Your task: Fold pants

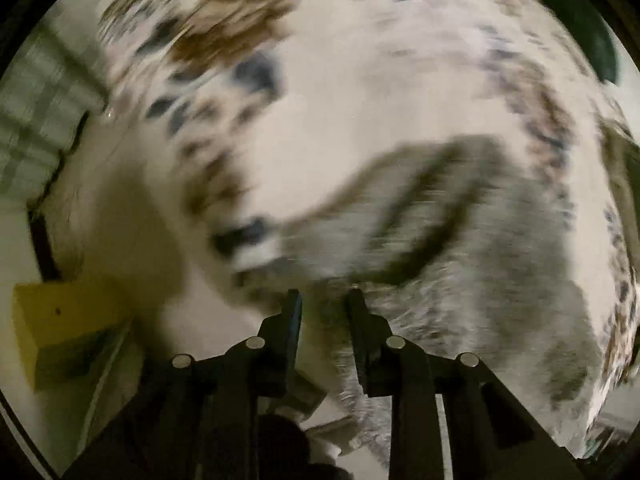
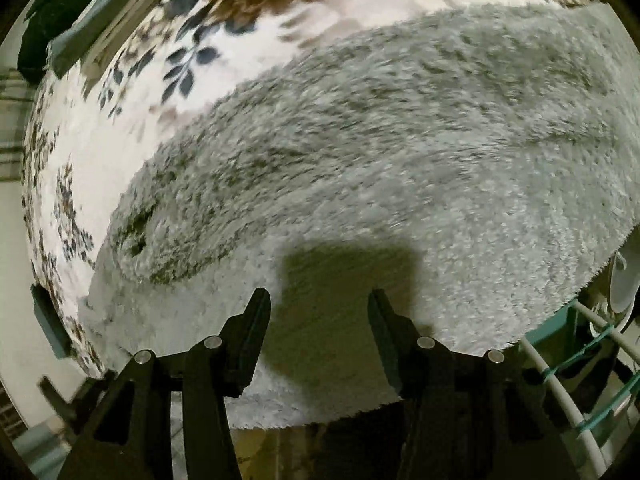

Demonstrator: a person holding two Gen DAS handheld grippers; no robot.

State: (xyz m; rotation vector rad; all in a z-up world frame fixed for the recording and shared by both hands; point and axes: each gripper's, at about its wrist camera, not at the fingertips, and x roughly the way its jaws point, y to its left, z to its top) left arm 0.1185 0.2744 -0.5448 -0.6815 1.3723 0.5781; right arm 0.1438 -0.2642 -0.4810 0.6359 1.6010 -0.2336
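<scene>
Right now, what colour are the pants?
Grey, fuzzy pants; clearest in the right wrist view.

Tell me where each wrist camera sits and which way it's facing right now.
Left wrist: on the left tool, looking down on the fuzzy grey pants and floral cover; its narrow-set fingers show.
Right wrist: on the right tool, looking steeply down on the pants; its parted fingers show.
Shared: grey pants lying on the floral cover.
</scene>
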